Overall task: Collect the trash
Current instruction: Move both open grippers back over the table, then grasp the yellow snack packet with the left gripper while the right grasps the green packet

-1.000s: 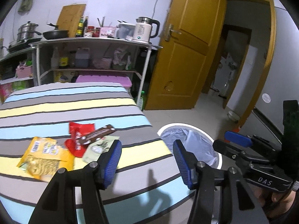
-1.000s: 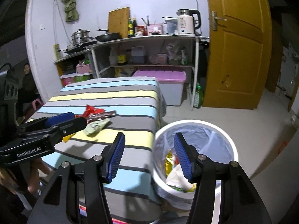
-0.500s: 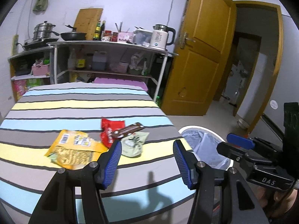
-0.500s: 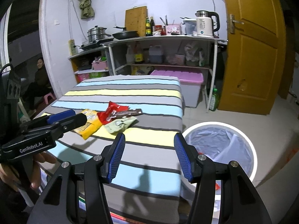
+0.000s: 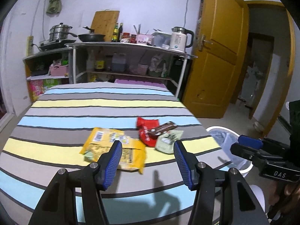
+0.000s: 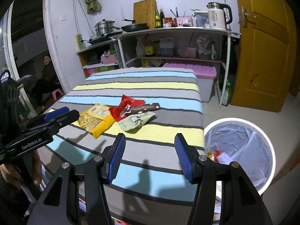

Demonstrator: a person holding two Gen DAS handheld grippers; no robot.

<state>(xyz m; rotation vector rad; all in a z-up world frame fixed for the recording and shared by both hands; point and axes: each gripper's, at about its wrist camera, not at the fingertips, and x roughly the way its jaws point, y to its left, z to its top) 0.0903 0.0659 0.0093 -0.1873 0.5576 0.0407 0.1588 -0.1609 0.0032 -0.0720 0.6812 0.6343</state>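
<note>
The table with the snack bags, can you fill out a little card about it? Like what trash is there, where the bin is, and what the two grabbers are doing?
Table: striped cloth
Trash on it: yellow bag, red bag, brown wrapper, pale green packet, bunched together
Bin: white trash bin on the floor beside the table, some trash inside
Left gripper: open, empty
Right gripper: open, empty

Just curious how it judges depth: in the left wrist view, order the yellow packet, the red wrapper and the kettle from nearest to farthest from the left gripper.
1. Yellow packet, just ahead, left.
2. Red wrapper, farther, centre of the table.
3. Kettle, on the back shelf, right.
</note>
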